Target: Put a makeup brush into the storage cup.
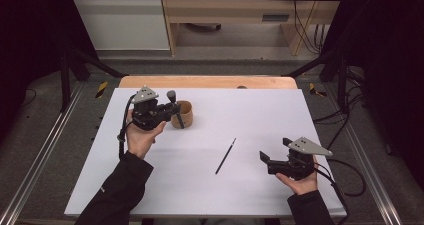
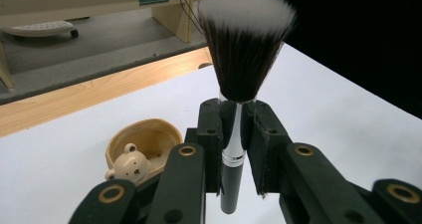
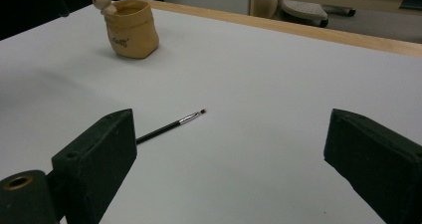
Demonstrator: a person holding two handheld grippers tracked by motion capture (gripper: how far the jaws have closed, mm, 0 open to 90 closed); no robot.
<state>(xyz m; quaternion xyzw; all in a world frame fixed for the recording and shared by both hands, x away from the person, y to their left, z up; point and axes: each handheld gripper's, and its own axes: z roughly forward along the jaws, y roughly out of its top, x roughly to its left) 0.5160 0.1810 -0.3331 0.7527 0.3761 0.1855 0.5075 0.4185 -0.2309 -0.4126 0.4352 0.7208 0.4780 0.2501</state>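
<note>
White table carries tan cup and thin brush.

A makeup brush stands upright between the jaws of the left gripper, which are closed on its shiny silver ferrule. Its bristles are dark brown to black with white tips, fanning into a full, flat-topped head above the jaws. Below the ferrule a glossy black handle hangs down past the pads. In the high view the brush shows as a small dark head raised just beside a tan pot at the far left of the white table top. The pot is open-topped, shaped like a small sack, with a little bear figure perched on its rim.
</note>
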